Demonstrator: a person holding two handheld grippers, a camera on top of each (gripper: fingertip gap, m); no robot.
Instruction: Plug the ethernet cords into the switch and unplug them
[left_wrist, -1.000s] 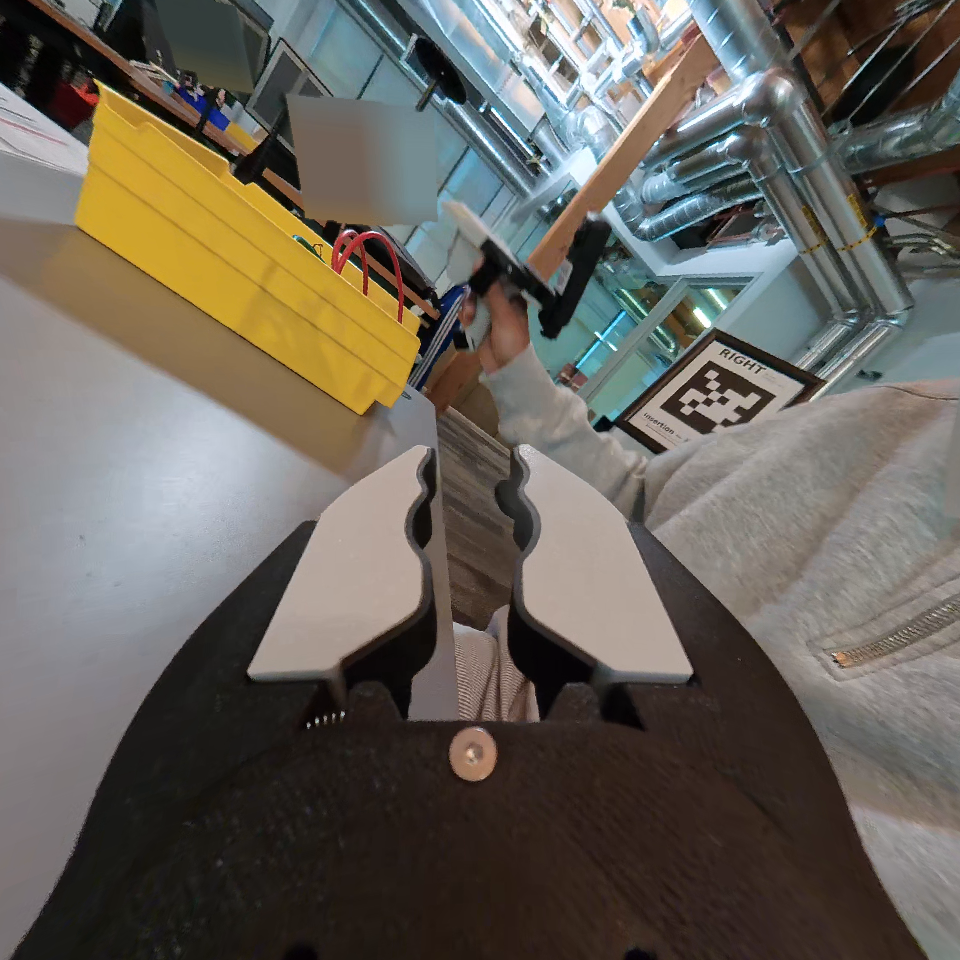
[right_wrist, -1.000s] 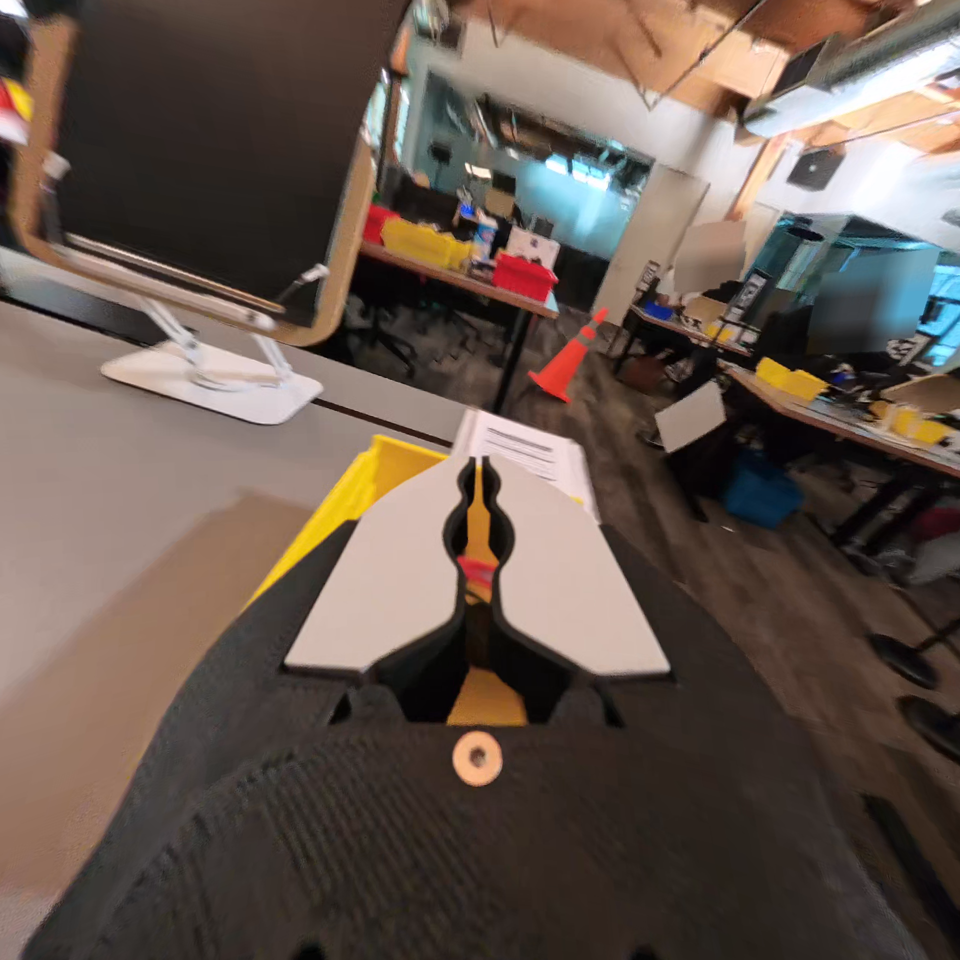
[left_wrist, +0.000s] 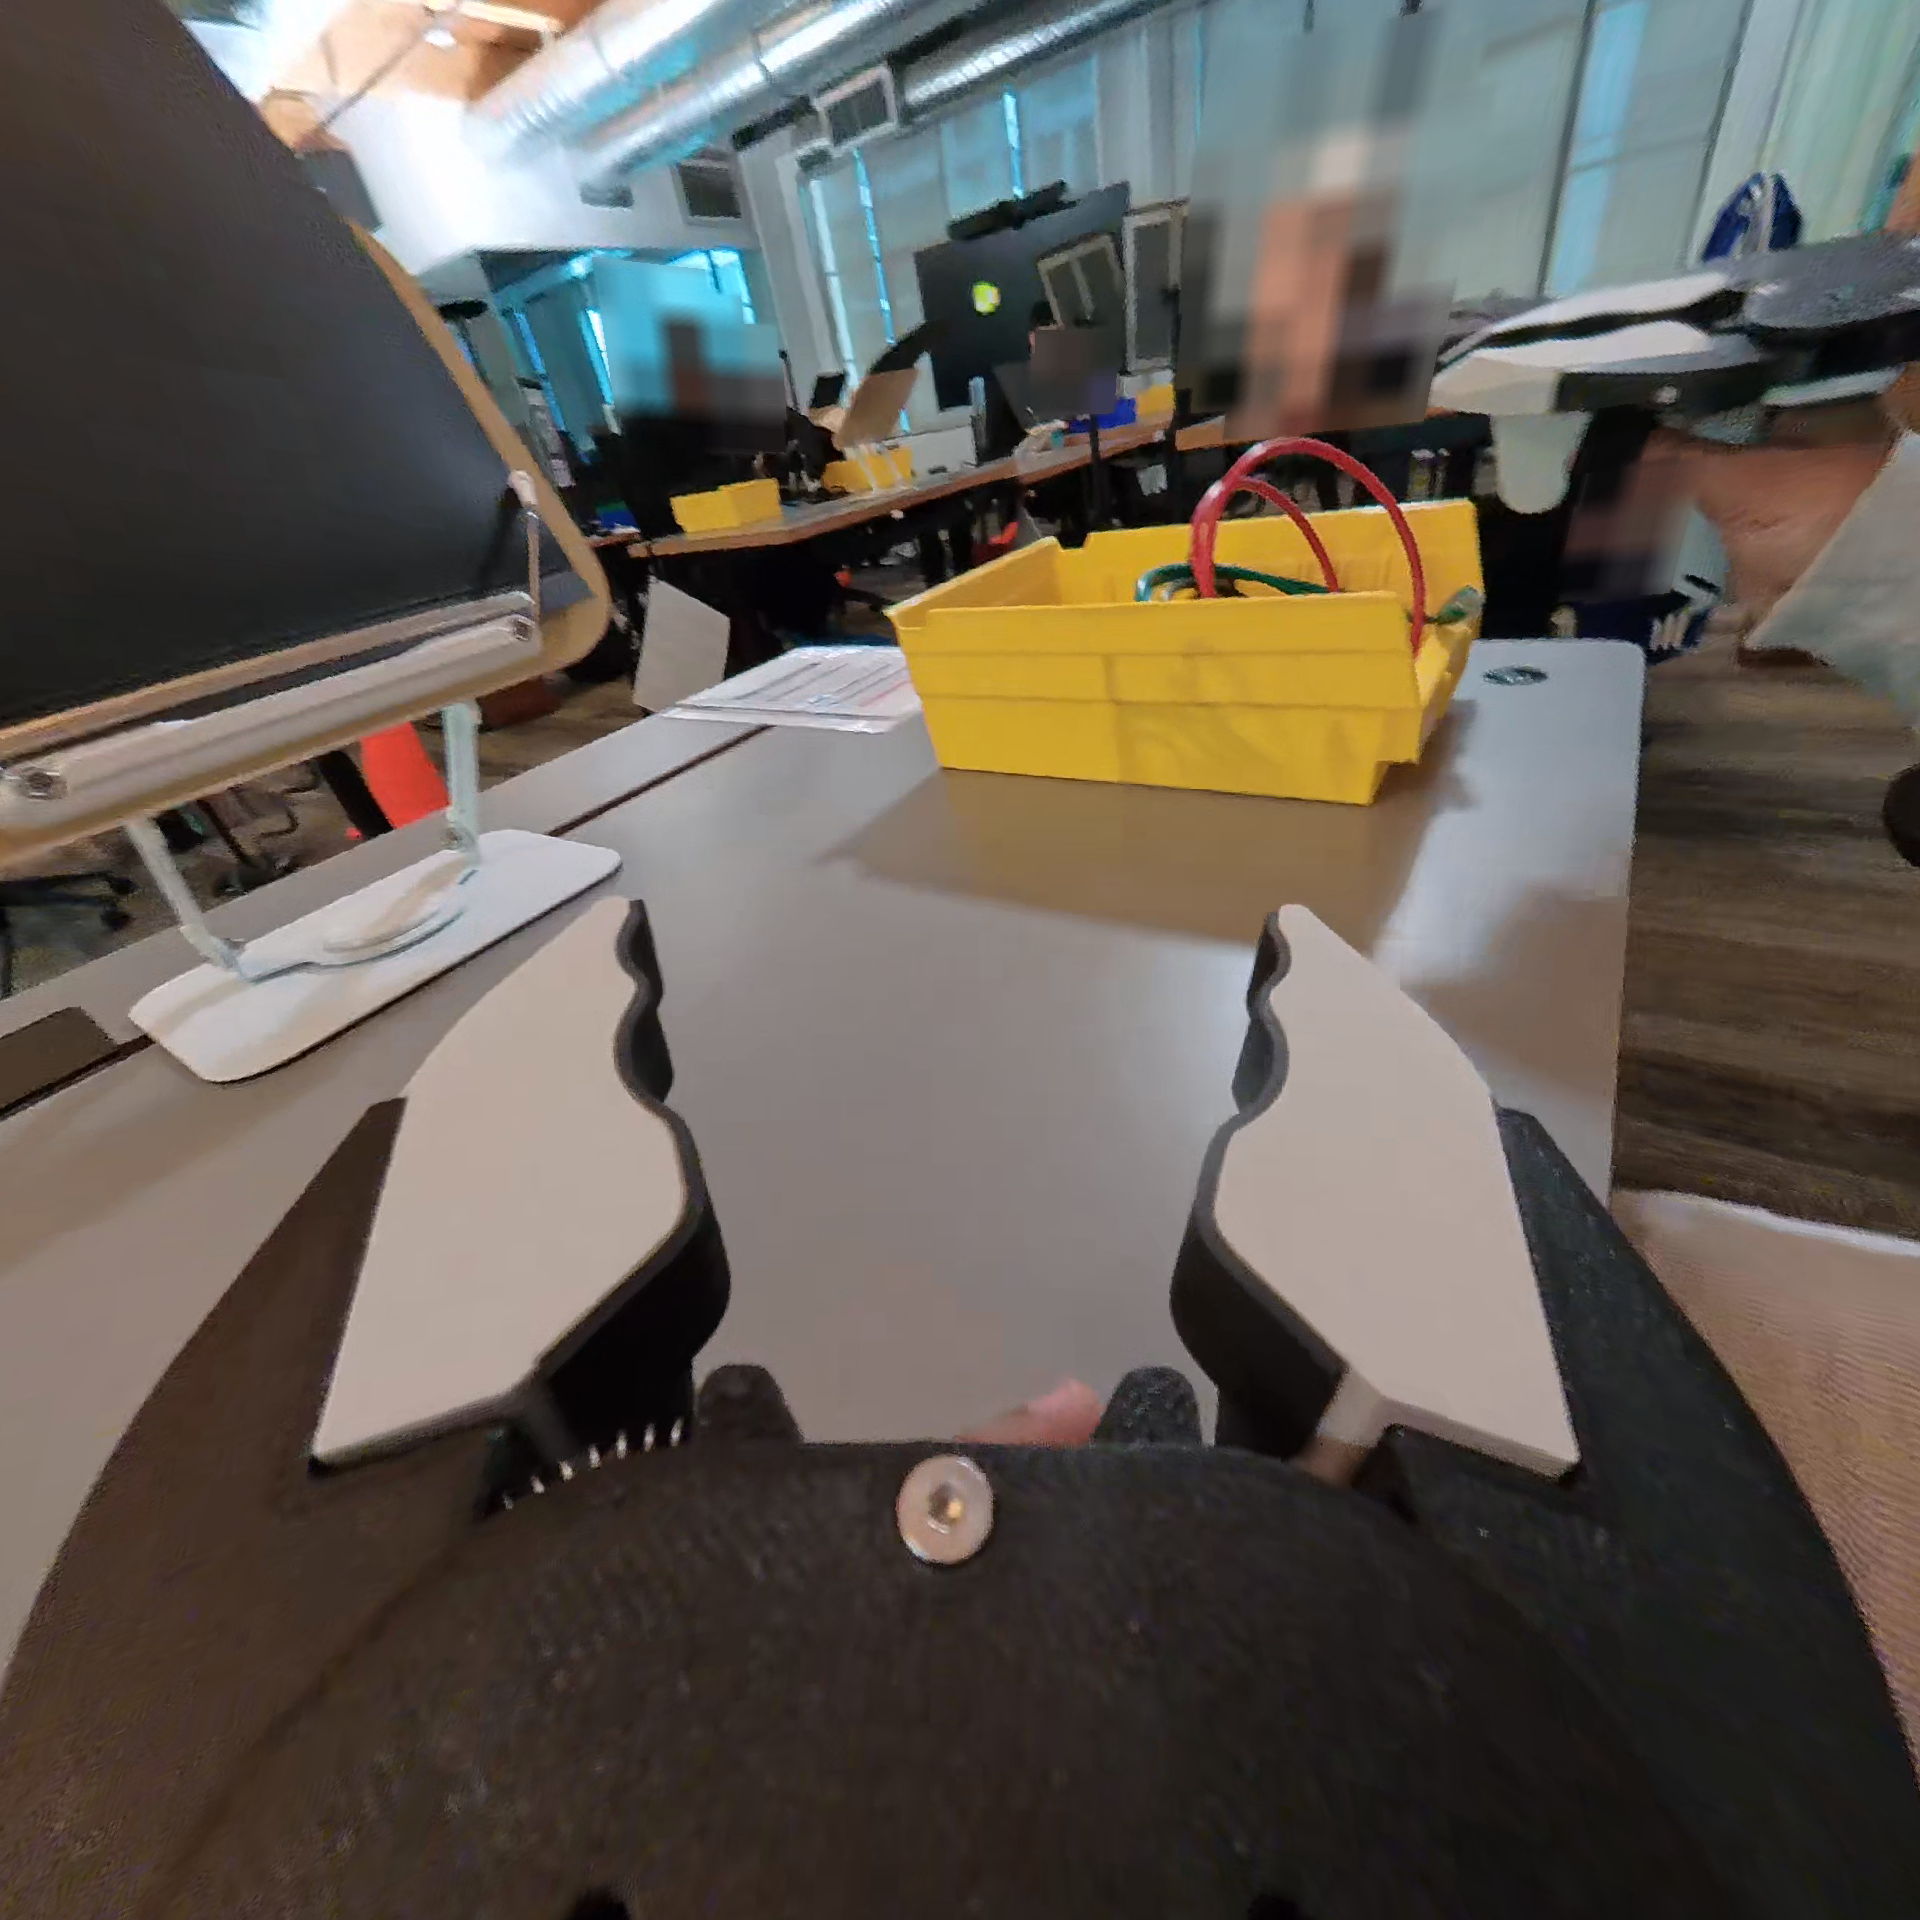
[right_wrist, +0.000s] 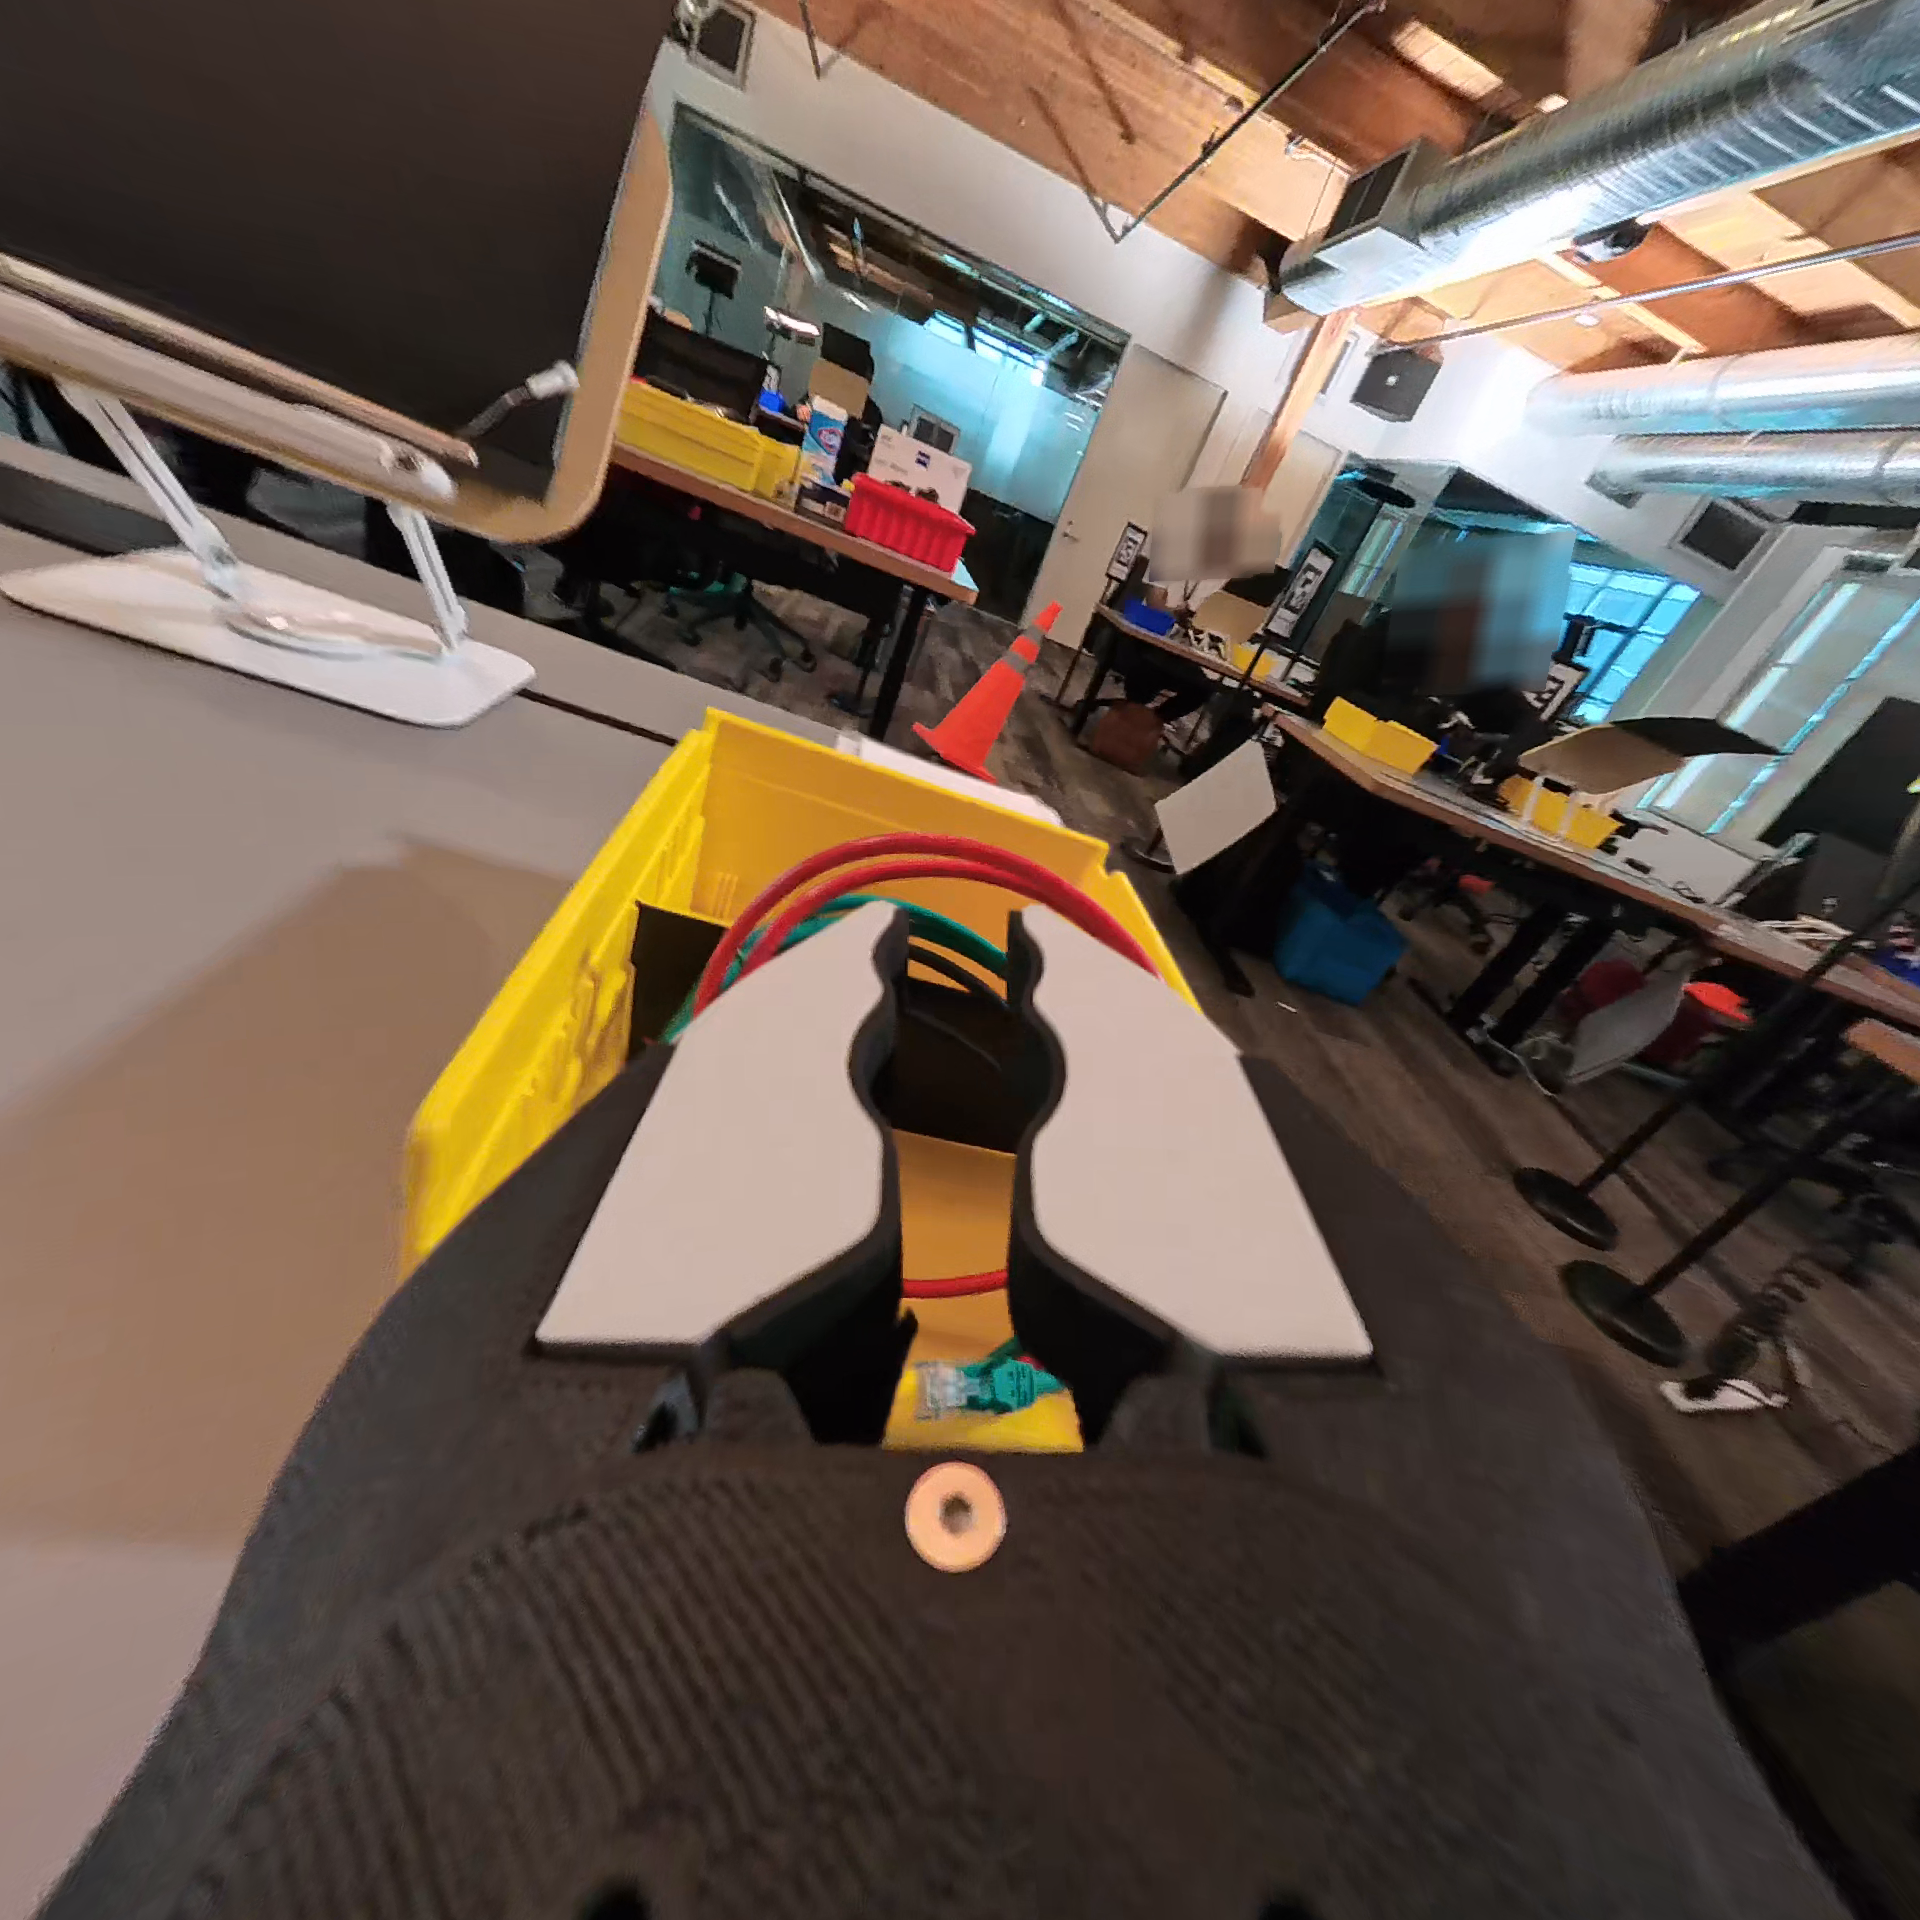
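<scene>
Grey table (left_wrist: 935, 1091) holds yellow bin (left_wrist: 1174, 696) of red cord (right_wrist: 925, 857); no legible writing.

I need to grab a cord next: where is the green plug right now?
The green plug lies at the near open end of the yellow bin, just under the right gripper; in the left wrist view it shows at the bin's right end.
</scene>
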